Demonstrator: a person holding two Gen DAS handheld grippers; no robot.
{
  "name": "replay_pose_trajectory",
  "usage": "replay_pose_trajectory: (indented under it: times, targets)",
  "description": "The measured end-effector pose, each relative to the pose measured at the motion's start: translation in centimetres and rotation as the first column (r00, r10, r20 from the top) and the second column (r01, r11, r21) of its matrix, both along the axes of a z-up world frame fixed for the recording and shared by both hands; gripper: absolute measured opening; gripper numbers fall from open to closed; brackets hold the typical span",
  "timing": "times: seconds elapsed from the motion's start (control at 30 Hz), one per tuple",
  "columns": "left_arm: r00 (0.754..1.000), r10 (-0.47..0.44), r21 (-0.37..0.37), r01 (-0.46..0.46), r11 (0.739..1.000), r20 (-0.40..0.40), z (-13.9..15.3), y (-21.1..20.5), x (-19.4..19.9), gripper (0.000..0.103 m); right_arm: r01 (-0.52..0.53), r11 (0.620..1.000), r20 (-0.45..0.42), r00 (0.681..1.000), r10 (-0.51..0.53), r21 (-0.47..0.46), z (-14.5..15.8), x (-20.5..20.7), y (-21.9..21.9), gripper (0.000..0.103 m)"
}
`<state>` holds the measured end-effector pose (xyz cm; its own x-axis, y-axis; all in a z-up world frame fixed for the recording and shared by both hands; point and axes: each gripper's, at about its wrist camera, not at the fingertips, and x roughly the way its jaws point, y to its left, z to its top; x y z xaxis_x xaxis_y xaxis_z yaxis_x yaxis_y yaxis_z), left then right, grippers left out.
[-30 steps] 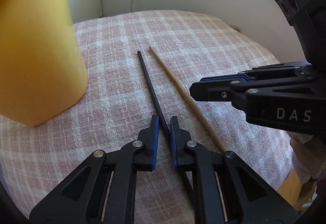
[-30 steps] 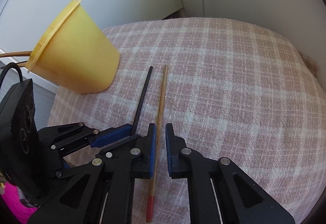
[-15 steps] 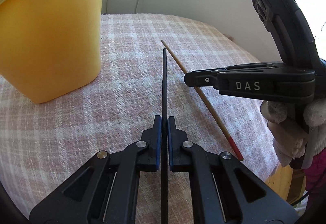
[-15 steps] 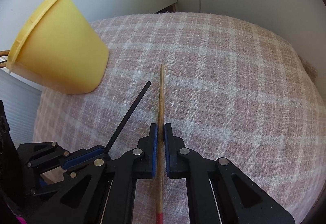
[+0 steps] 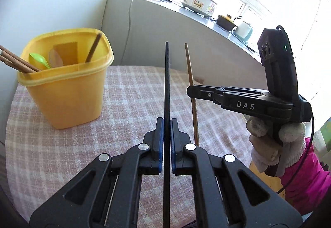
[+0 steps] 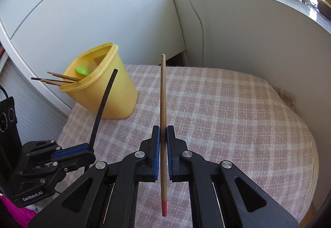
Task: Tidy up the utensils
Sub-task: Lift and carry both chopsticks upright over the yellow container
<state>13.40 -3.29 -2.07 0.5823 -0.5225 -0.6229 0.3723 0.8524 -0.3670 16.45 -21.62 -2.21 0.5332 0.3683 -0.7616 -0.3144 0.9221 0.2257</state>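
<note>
My left gripper (image 5: 167,124) is shut on a black chopstick (image 5: 167,83) and holds it in the air above the checked cloth. My right gripper (image 6: 163,132) is shut on a wooden chopstick (image 6: 163,93) with a red end, also lifted. The two grippers are side by side; the right one (image 5: 191,91) shows in the left wrist view and the left one (image 6: 91,150) in the right wrist view. A yellow holder (image 5: 66,91) stands at the left, upright, with several chopsticks and a green spoon (image 5: 39,60) inside. It also shows in the right wrist view (image 6: 111,93).
A pink checked cloth (image 6: 227,114) covers the small round table. A white cabinet wall (image 6: 258,41) curves behind it, with a cable hanging down. A counter behind carries a flowered cooker (image 5: 199,3) and small pots. The table's edge is close on the right.
Both grippers closed on their chopsticks and lifted them off the cloth. The view has risen and tilted up, so the holder's open top now shows.
</note>
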Motion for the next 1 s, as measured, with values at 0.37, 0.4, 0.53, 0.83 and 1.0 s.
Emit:
replay_pose_trajectory:
  times: [0.37, 0.4, 0.53, 0.83, 1.0]
  targets:
    - [0.963, 0.123, -0.088, -0.105, 0.991, 0.239, 7.9, 3.9, 0.3, 0.003, -0.022, 0.998, 0.230, 0.973, 0.010, 0.051, 8.3, -1.2, 0.4, 0.005]
    - [0.957, 0.139, -0.096, -0.118, 0.988, 0.254, 8.3, 4.5, 0.7, 0.003, -0.026, 0.998, 0.242, 0.970, 0.011, 0.058, 9.0, -1.1, 0.7, 0.005]
    - [0.928, 0.211, -0.120, -0.182, 0.976, 0.308, 9.7, 6.4, 2.1, 0.003, -0.042, 0.996, 0.284, 0.959, 0.019, 0.075, 10.9, -0.3, 1.6, 0.005]
    - [0.854, 0.348, -0.126, -0.324, 0.937, 0.386, 10.3, 8.2, 7.4, 0.003, -0.067, 0.995, 0.349, 0.936, 0.038, 0.070, 12.5, 2.0, 5.5, 0.005]
    - [0.829, 0.396, -0.121, -0.381, 0.917, 0.395, 9.6, 9.0, 10.0, 0.003, -0.077, 0.994, 0.365, 0.930, 0.041, 0.083, 13.2, 4.5, 7.3, 0.005]
